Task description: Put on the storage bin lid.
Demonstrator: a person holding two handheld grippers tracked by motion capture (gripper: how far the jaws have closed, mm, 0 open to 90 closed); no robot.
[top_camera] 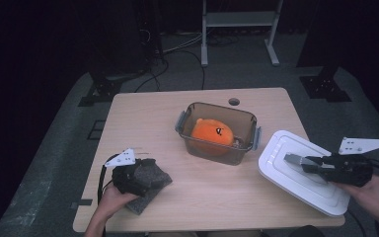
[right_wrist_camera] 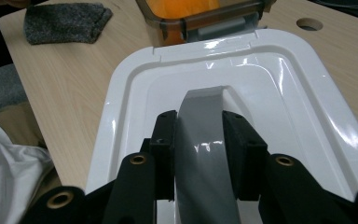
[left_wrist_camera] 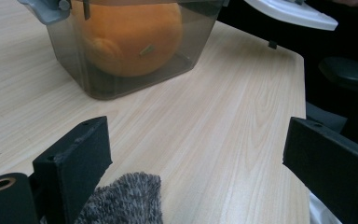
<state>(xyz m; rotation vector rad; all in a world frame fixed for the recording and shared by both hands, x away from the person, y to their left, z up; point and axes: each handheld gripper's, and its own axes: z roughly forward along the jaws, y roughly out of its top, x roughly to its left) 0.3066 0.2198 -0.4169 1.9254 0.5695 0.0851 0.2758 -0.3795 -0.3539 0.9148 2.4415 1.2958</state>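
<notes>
Taking the clear container point(top_camera: 218, 133) at the middle of the counter point(top_camera: 192, 197) as the landmark: to its left and nearer the person, the left gripper point(top_camera: 139, 173) rests over a grey cloth point(top_camera: 150, 190), its jaws standing wide apart with nothing between them. Inside the container sits an orange plush toy point(top_camera: 212, 133); the box is open on top. To the container's right, at the counter's near-right corner, the right gripper point(right_wrist_camera: 199, 140) has its jaws clamped on the grey handle point(right_wrist_camera: 204, 154) of the white lid point(top_camera: 301, 170). The lid lies just beside the container, its long axis angled toward the box, so the right hand is the nearer one; covering the box likely means carrying the lid leftward. No readable writing or brand shows anywhere.
</notes>
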